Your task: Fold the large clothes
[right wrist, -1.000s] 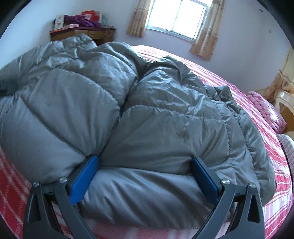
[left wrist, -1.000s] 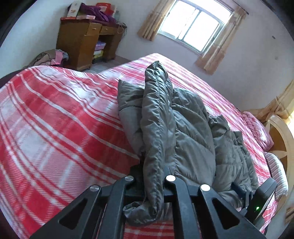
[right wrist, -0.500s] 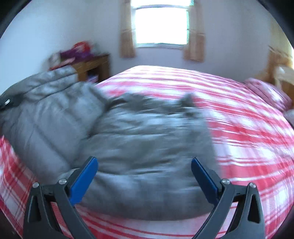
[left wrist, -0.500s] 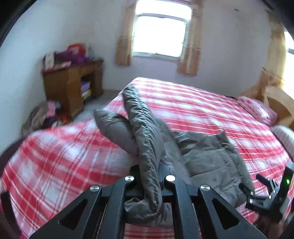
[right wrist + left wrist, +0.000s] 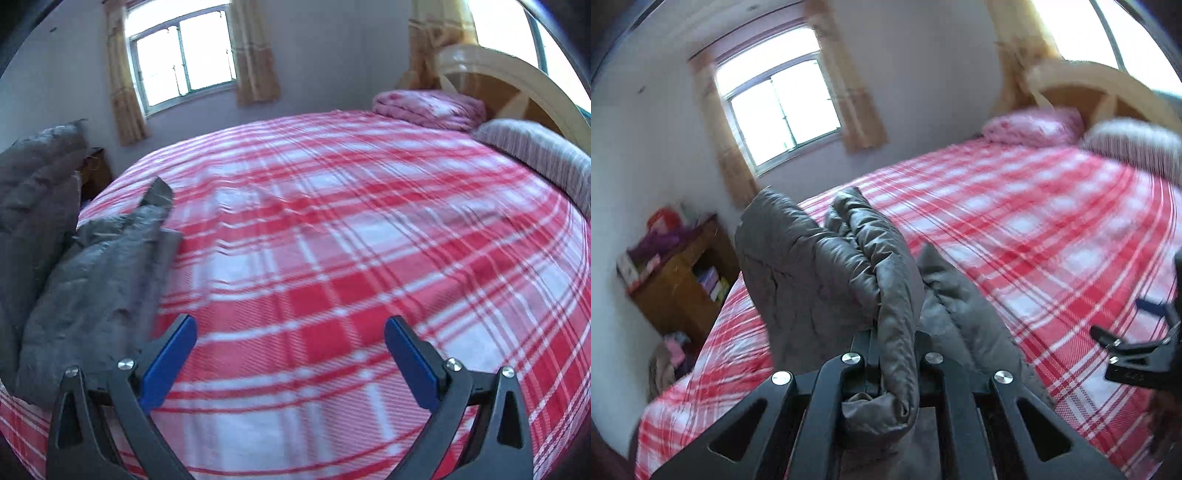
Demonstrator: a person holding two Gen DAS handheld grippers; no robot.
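Observation:
A grey puffer jacket (image 5: 849, 266) lies bunched on the red and white checked bed (image 5: 1034, 229). My left gripper (image 5: 895, 347) is shut on a thick fold of the jacket and holds it up, with the rest hanging below. In the right wrist view the jacket (image 5: 92, 266) sits at the left edge of the bed (image 5: 351, 240). My right gripper (image 5: 290, 354) is open and empty, with its blue pads (image 5: 170, 358) over bare bedspread to the right of the jacket. It also shows at the right edge of the left wrist view (image 5: 1137, 350).
A pink pillow (image 5: 428, 107), a striped pillow (image 5: 535, 151) and a curved wooden headboard (image 5: 517, 77) stand at the far right. A wooden desk (image 5: 679, 273) with clutter stands left of the bed. A curtained window (image 5: 184, 55) is in the far wall.
My right gripper has swung right, off the jacket, and now faces bare bedspread. My left gripper still holds the fold and has turned towards the headboard; the jacket has bunched to the left.

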